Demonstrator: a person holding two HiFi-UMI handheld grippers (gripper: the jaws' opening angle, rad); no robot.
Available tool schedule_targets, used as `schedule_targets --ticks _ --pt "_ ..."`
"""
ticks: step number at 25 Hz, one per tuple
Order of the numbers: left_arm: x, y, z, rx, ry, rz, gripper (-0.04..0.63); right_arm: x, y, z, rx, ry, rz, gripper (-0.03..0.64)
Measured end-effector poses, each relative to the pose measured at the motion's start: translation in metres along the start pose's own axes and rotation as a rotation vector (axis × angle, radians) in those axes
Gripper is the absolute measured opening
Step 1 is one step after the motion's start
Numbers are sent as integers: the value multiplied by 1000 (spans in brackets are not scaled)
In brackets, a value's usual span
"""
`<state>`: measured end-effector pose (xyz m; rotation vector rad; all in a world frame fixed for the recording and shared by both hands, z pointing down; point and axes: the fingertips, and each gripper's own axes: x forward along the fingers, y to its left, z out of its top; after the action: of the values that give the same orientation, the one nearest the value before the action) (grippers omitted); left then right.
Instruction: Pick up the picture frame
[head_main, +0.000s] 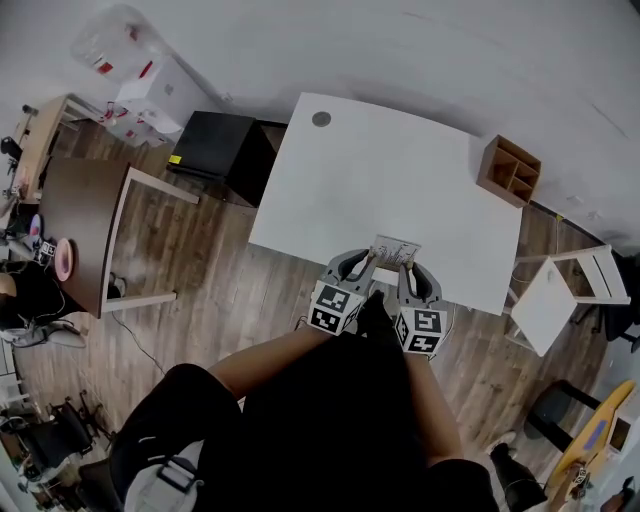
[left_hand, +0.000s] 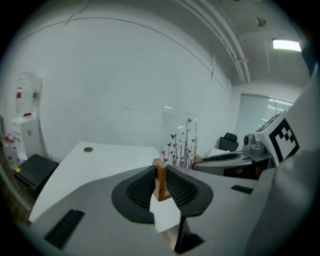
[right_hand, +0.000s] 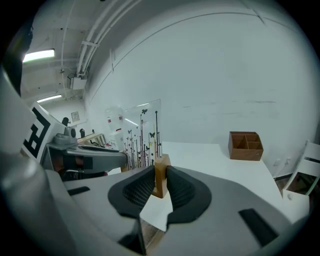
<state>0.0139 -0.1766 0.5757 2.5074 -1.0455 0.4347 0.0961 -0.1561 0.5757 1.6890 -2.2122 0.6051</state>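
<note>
Gripper views reveal jaws clamping wooden feet (right_hand: 161, 176) of picture frame (left_hand: 179, 142)

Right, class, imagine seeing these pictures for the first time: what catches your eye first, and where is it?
The clear picture frame, printed with butterflies and flower stems, stands out at the near edge of the white table. The left gripper and right gripper are each shut on one of its wooden end blocks. A wooden organizer sits at the table's far right corner.
</note>
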Motion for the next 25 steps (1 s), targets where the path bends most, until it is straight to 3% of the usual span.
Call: schedule_targets --ticks 14,25 --pt "-123 -37 21 -5 -160 -44 71 -104 85 21 -53 -149 -69 80" --pt "-163 -65 20 10 -223 -53 69 -151 105 16 -58 -205 -111 78"
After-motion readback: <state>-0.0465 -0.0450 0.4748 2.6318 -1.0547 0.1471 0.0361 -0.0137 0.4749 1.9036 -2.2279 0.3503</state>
